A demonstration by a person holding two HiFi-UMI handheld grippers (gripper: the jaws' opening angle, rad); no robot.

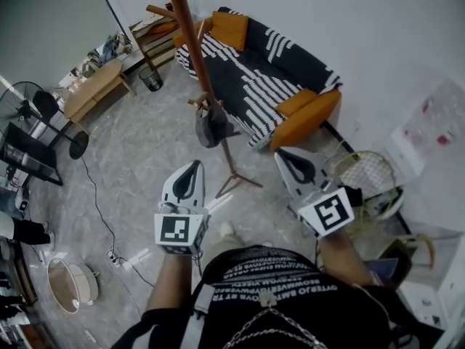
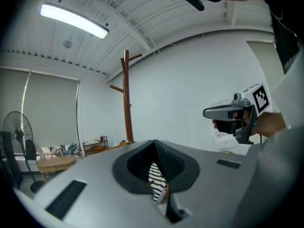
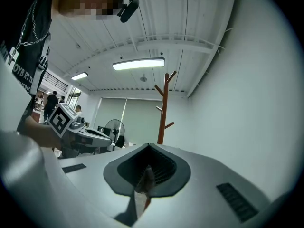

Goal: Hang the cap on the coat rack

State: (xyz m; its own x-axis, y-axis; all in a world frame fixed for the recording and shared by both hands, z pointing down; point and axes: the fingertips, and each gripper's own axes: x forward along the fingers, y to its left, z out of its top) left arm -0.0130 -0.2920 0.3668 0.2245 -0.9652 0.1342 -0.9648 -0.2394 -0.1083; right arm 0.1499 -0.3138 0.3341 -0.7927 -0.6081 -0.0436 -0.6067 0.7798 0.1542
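Grey cap hangs on a low peg of the wooden coat rack, before the striped sofa. Your left gripper and right gripper face the rack, apart from the cap, both with jaws closed together and empty.

Coat rack stands on the floor straight ahead of me, with the cap on one of its low pegs. The sofa sits right behind it, along the wall. My left gripper is just in front of the rack's feet, and my right gripper is off to their right, near the sofa's end. Far left there's a fan, a low counter behind it, and a bin between counter and rack.
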